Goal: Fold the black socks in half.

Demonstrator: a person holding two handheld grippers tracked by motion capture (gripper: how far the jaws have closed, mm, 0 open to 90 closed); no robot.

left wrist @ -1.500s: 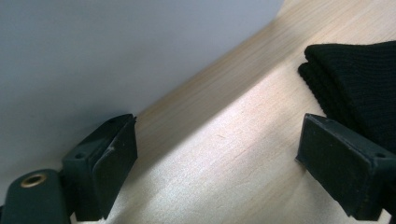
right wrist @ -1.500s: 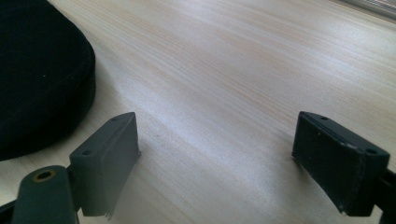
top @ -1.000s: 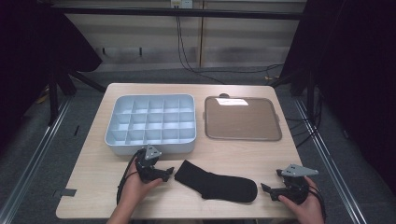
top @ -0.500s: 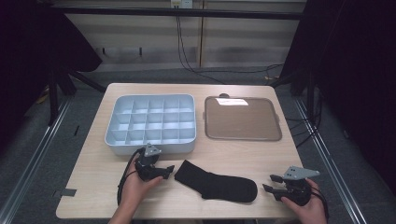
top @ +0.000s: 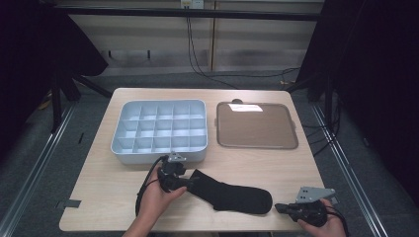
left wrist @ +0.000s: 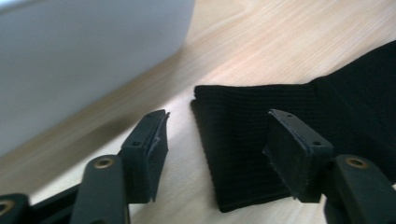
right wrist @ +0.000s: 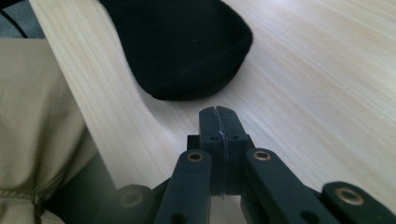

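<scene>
A black sock (top: 232, 195) lies flat on the wooden table (top: 296, 168) near its front edge, cuff to the left and toe to the right. My left gripper (top: 190, 181) is at the cuff. In the left gripper view its jaws (left wrist: 219, 126) stand apart over the ribbed cuff (left wrist: 261, 140). They have just been closing, and the pads are not pressing on the sock. My right gripper (top: 277, 208) is just right of the toe. In the right gripper view its jaws (right wrist: 218, 114) are shut together with nothing between them, a short way from the sock's toe (right wrist: 187, 42).
A grey tray with several compartments (top: 158, 131) stands just behind the left gripper, its wall close in the left gripper view (left wrist: 70, 60). A flat brown tray (top: 257, 126) lies at the back right. The table's front edge runs right beside the right gripper.
The left gripper has moved right onto the sock's cuff and its jaws have narrowed. The right gripper has shifted left toward the toe and its jaws have closed.
</scene>
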